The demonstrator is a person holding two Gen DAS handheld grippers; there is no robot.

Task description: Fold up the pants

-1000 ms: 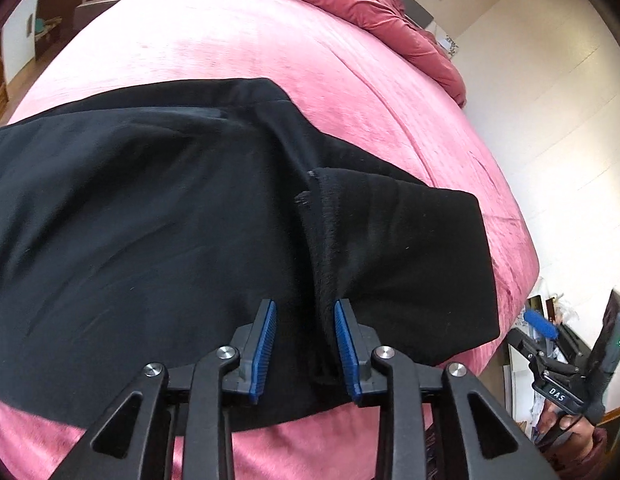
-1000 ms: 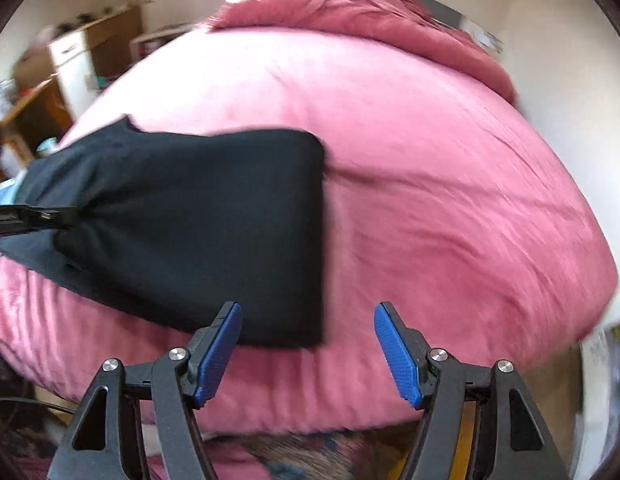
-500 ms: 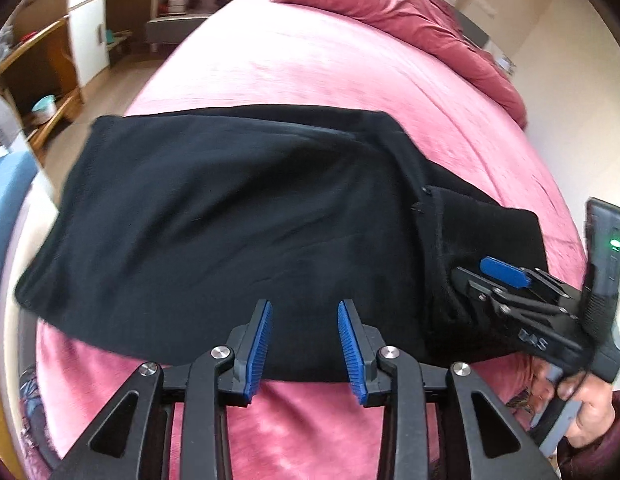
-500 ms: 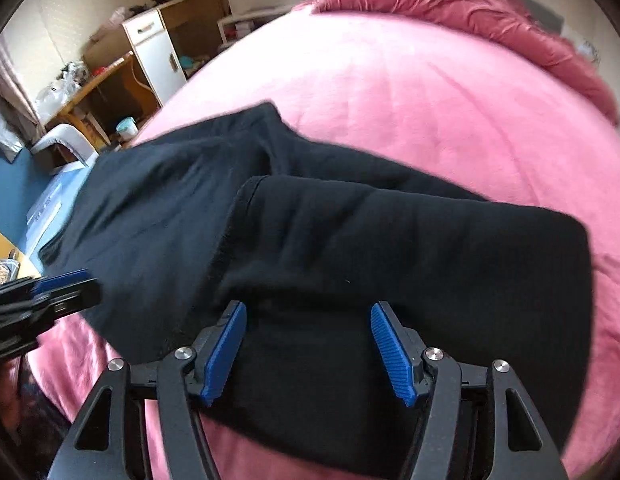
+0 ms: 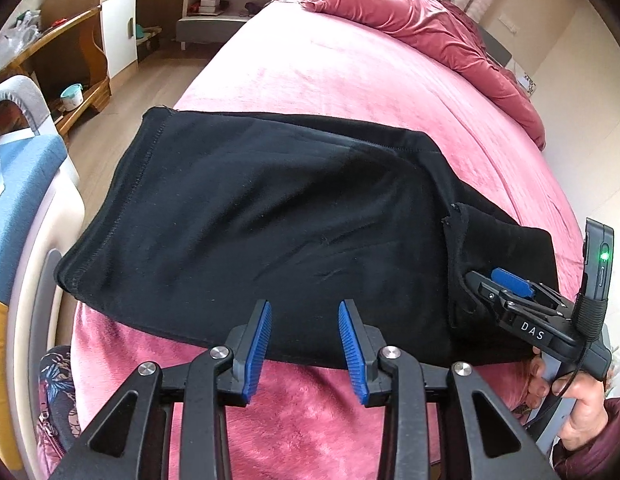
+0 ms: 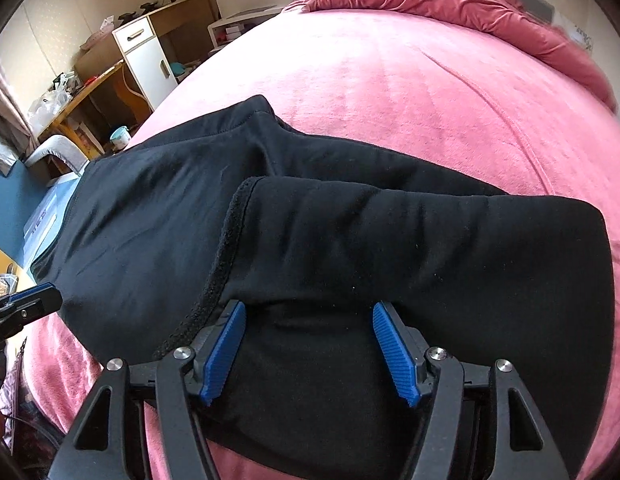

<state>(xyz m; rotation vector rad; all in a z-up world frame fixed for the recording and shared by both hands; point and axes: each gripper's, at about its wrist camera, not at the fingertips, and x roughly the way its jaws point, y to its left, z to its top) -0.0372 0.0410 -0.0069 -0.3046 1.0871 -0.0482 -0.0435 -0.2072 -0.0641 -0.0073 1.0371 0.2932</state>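
Pink bedding (image 5: 349, 92) covered the bed, with a desk and a white cabinet off to the left of the room. Across the near edge of the bed lay the pants (image 5: 270, 216), black, with one end already doubled back over the rest at the right.

A second before, I had the left gripper (image 5: 304, 348) close over that doubled end. By this moment I had swung it leftward, so it hung over the near edge of the single layer, its jaws parted a modest way and eased slightly wider than they were, with nothing between the pads.

The right gripper (image 6: 310, 344) had started out beyond the folded end, over bare bedding; I had brought it in and down, so the folded flap (image 6: 409, 248) lay right under it. Its jaws stood wide, straddling the cloth without pinching it, as far as I could tell.

I judged the first fold laid, and both grippers now placed along the near edge to take the next one.
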